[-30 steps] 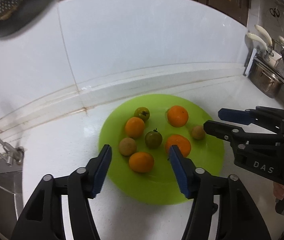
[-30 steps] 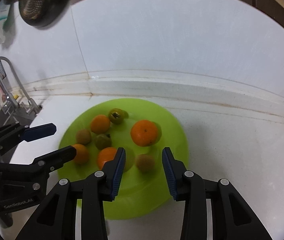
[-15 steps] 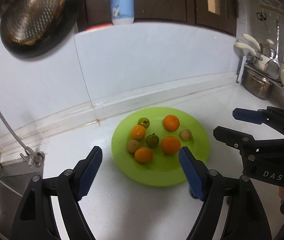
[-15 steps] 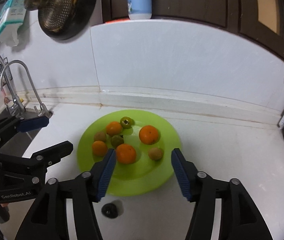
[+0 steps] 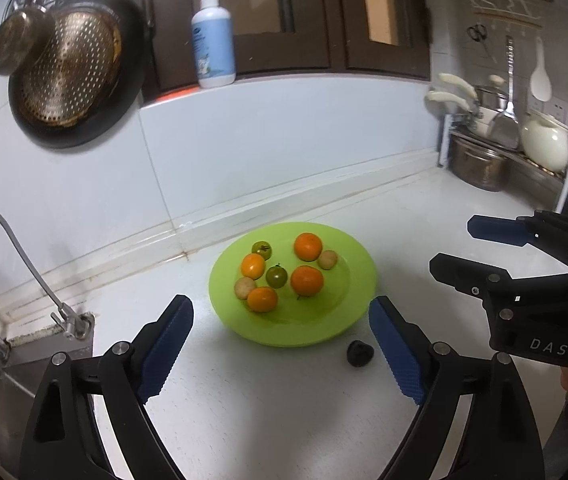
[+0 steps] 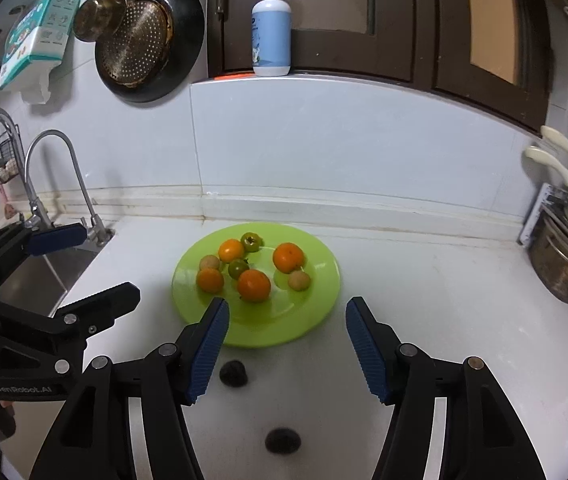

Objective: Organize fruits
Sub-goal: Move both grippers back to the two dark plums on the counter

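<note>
While both the left gripper [image 5: 279,344] and right gripper [image 6: 287,346] are held wide and empty, the dark fruit [image 6: 233,373] below the green plate [image 6: 316,312] at frame centre should be approached squarely.

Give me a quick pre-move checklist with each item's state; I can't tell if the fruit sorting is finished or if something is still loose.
1. Left claw free to grasp: ok, open and holding nothing.
2. Right claw free to grasp: ok, open and holding nothing.
3. All fruit on the plate: not ok; oranges and smaller fruits sit on it, but a dark lump lies on the counter just off the near rim.
4. Second dark lump closer in: not ok, also on the counter.
5. What the lumps are: cannot tell, too dark and blurred.
6. Path to the near lump: ok, nothing stands between the right claw and it.
</note>
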`<state>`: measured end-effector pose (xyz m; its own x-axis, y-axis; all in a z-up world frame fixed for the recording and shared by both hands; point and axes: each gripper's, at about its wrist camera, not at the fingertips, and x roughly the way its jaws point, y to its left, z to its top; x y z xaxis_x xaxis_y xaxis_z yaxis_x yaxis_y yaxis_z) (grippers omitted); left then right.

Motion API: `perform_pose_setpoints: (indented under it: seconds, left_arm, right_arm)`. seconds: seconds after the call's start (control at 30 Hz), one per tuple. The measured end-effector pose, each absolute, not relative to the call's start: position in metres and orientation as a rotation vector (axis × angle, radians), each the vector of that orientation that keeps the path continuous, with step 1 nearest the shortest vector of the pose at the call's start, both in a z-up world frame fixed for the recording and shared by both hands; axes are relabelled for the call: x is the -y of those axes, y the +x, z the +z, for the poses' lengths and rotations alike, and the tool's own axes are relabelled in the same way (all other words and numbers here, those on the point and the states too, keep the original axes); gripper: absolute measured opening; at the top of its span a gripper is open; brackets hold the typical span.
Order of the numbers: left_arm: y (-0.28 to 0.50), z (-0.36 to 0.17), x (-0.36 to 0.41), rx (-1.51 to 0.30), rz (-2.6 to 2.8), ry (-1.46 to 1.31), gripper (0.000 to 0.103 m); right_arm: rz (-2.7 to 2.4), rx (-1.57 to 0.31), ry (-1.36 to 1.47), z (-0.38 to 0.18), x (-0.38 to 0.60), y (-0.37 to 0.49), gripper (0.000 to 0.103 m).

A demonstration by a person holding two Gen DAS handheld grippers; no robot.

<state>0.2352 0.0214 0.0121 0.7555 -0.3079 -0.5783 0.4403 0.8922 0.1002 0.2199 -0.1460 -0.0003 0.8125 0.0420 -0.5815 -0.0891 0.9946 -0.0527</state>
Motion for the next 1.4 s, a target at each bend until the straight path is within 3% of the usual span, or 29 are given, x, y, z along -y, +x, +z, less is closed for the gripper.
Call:
perform_pose_setpoints:
  seconds: [0.8, 1.4]
  left_arm:
    - [0.211, -0.023, 0.002, -0.533, -0.635, 0.421, 0.090]
    - [0.246, -0.080, 0.020, -0.679, -0.747, 0.495, 0.086]
  right_arm:
    - [-0.035, -0.722, 0.002, -0.042, 0.155, 0.170, 0.061]
    - [-0.025, -0.852, 0.023, -0.091, 0.156, 0.188, 0.061]
